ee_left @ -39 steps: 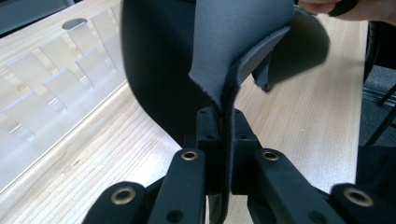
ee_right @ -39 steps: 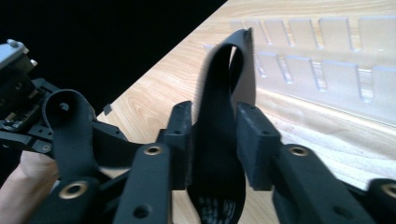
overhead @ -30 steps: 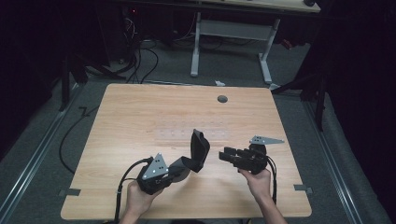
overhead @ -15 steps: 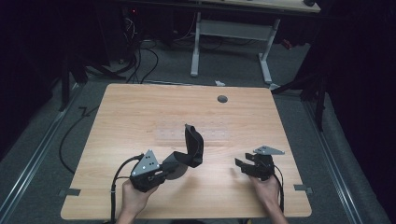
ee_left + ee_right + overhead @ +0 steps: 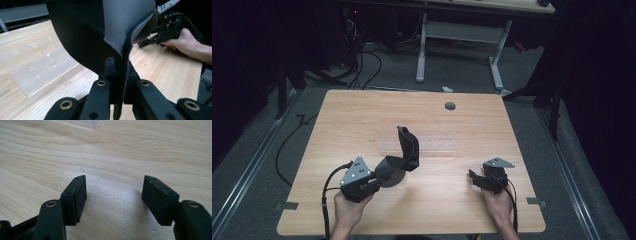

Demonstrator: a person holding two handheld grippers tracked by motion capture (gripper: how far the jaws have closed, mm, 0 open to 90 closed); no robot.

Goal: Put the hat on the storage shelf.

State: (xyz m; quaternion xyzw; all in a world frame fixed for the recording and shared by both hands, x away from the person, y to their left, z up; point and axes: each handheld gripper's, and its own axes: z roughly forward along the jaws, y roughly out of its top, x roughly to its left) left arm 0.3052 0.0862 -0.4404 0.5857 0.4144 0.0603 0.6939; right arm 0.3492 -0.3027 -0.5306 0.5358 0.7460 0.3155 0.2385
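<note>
Left gripper (image 5: 384,172), near-left, jaws pinched on a limp black mouse pad (image 5: 404,152), grey-backed, curling upward over pale wood-grain table (image 5: 452,125); clear plastic tray (image 5: 424,145) mid-table; right gripper (image 5: 113,196), near-right, jaws wide apart, empty.

Blk pad (image 5: 404,155) w/ grey underside, light woodgrain table (image 5: 362,120), blk jaws

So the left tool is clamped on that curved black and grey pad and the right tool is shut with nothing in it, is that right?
Not quite. The right tool is open, its two black jaws spread wide over the bare wooden table, as the right gripper view shows. The left tool is indeed clamped on the curved black and grey pad.
</note>
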